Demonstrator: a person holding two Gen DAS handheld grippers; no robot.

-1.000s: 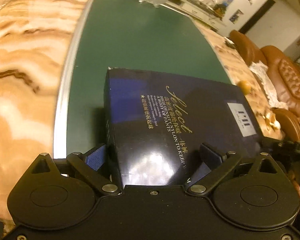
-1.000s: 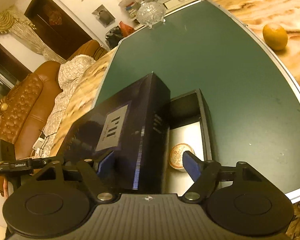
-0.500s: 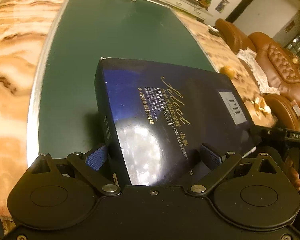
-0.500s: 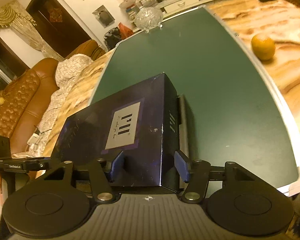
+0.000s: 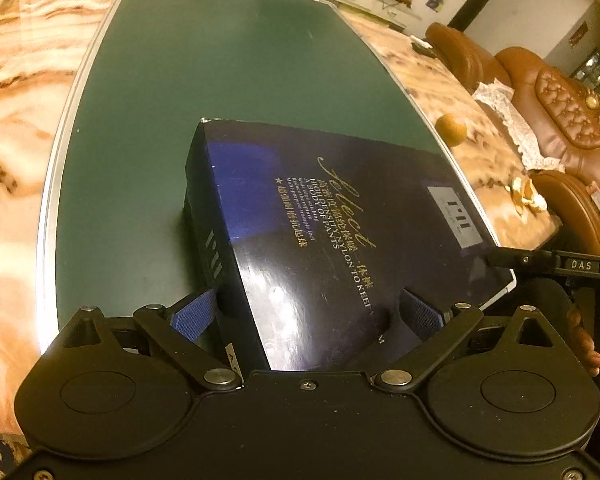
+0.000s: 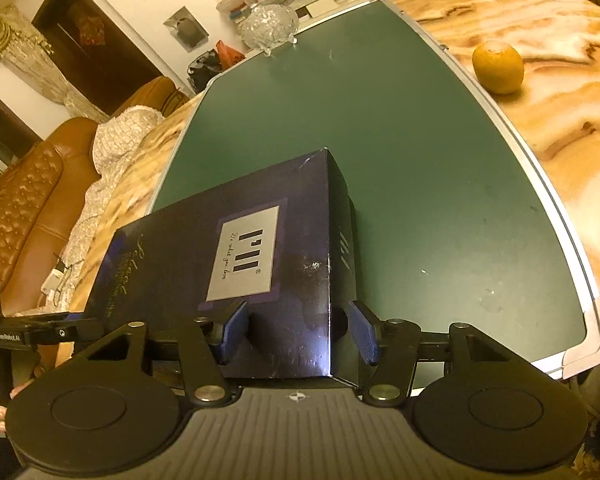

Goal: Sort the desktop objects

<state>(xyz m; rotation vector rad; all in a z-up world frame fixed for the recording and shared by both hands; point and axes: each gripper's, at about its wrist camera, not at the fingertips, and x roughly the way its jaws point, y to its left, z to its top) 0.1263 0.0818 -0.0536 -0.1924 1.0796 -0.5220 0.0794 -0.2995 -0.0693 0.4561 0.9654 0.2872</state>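
A dark blue box lid with gold lettering and a silver label lies flat over its box on the green mat. My left gripper straddles its near left corner, blue pads wide apart on either side. My right gripper straddles the lid's near right corner, one pad on top and one beside the side wall. Whether either pair of pads presses the lid is not clear. The box's contents are hidden.
An orange sits on the marble table right of the mat; it also shows in the left wrist view. A glass bowl stands at the mat's far edge. Brown leather sofas lie beyond the table.
The lid was tilted up beside the open box, showing a round item inside. Both grippers have lowered it and it now covers the box flat.
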